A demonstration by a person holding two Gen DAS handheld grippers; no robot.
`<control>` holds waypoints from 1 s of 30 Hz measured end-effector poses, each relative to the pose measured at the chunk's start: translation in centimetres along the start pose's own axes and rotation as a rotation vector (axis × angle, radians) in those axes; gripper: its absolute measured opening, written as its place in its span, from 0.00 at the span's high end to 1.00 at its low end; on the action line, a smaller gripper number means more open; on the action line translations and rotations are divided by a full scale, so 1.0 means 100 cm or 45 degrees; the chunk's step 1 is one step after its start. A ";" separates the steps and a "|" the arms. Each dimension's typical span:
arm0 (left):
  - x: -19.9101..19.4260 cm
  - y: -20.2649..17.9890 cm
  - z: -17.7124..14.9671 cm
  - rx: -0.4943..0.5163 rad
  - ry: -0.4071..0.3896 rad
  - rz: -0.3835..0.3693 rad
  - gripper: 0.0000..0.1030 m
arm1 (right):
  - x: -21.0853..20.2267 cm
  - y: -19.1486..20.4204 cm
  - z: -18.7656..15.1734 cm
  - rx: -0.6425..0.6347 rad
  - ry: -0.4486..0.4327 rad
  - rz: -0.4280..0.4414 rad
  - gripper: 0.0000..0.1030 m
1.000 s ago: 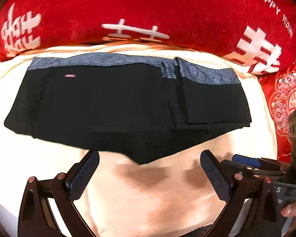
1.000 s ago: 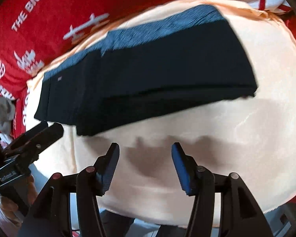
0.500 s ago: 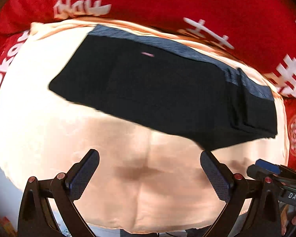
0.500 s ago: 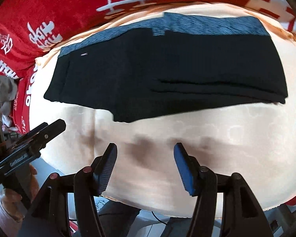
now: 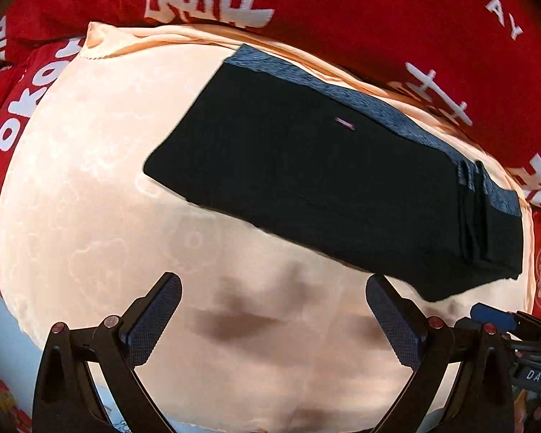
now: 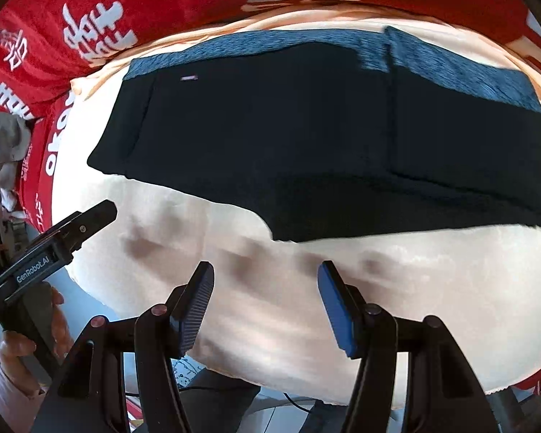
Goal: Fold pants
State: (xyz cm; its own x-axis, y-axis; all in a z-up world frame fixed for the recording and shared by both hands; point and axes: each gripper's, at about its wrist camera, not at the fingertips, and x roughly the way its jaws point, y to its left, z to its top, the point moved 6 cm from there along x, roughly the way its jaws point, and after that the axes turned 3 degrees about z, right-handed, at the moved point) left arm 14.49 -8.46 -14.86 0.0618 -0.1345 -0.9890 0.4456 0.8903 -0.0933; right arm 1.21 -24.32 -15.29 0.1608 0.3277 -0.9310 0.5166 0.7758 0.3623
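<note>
The black pants [image 5: 324, 187] with a grey-blue waistband [image 5: 360, 104] lie folded flat on a peach cloth [image 5: 90, 180]. In the right wrist view the pants [image 6: 306, 144] fill the upper middle, with a folded layer on the right side. My left gripper [image 5: 272, 317] is open and empty, hovering over the peach cloth near the pants' front edge. My right gripper [image 6: 265, 306] is open and empty, also above the cloth in front of the pants. The left gripper's body [image 6: 54, 241] shows at the left of the right wrist view.
A red blanket with white characters [image 5: 342, 11] surrounds the peach cloth at the back and sides, and it also shows in the right wrist view [image 6: 162, 3]. The cloth's front edge [image 6: 234, 375] drops off toward the floor.
Both grippers have swung left and pulled back a little, so the pants now sit further right and tilted in the left view. Both stay open and empty; the pants have not moved.
</note>
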 end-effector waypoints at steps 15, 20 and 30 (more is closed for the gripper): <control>0.019 0.031 0.024 -0.100 -0.006 0.057 0.00 | 0.017 0.022 0.018 -0.083 0.045 0.007 0.38; 0.025 0.030 0.029 -0.124 0.016 0.046 0.00 | 0.017 0.017 0.022 -0.066 0.044 0.007 0.38; 0.034 0.024 0.038 -0.134 0.039 0.034 0.00 | 0.023 0.006 0.025 -0.012 0.050 0.003 0.38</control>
State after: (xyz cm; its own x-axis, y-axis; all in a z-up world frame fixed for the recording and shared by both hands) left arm 19.19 -8.47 -17.99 0.0442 -0.0980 -0.9942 0.3481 0.9343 -0.0766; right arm 3.94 -24.46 -17.34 0.1289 0.3504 -0.9277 0.5084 0.7799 0.3652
